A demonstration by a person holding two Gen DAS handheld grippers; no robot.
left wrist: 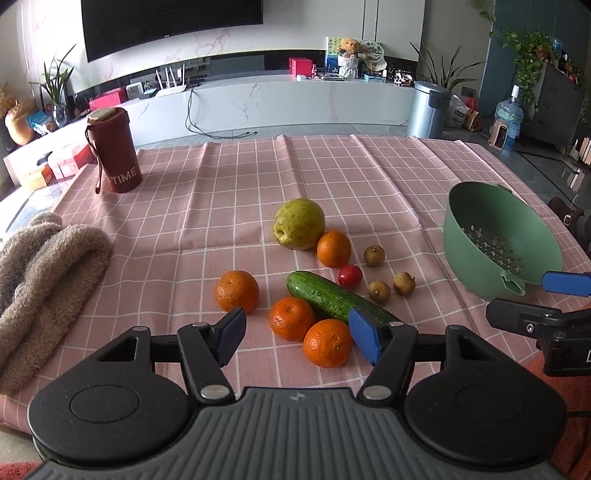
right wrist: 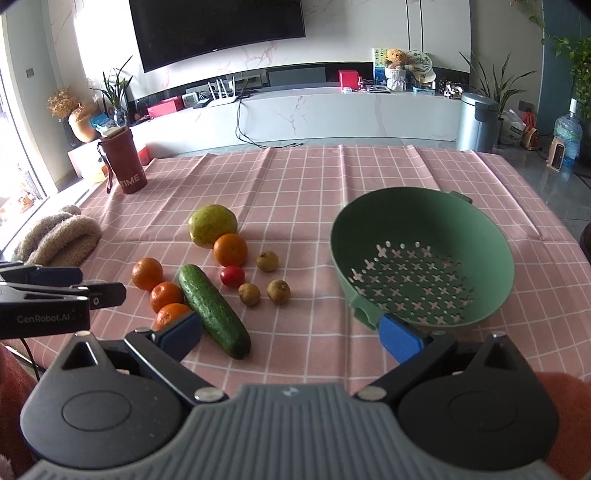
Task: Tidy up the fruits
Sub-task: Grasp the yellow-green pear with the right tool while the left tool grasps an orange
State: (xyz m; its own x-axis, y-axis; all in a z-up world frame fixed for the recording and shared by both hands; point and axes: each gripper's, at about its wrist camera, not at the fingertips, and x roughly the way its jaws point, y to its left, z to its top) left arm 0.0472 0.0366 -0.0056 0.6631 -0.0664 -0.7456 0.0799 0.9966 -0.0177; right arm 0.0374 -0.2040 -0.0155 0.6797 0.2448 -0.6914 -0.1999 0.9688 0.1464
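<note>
Fruits lie grouped mid-table on the pink checked cloth (left wrist: 258,177): four oranges (left wrist: 237,290), a green guava (left wrist: 298,223), a cucumber (left wrist: 332,297), a cherry tomato (left wrist: 350,275), three longans (left wrist: 374,255). Green colander (right wrist: 421,258) stands empty toward the table's right edge. Left gripper (left wrist: 297,338) has fingers released over the nearest oranges; right gripper (right wrist: 291,332) has fingers released, holding nothing.

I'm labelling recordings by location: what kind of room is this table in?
Most likely a home living room: a large wall television above a long marble media console, with a teddy bear and potted plants on it.
</note>
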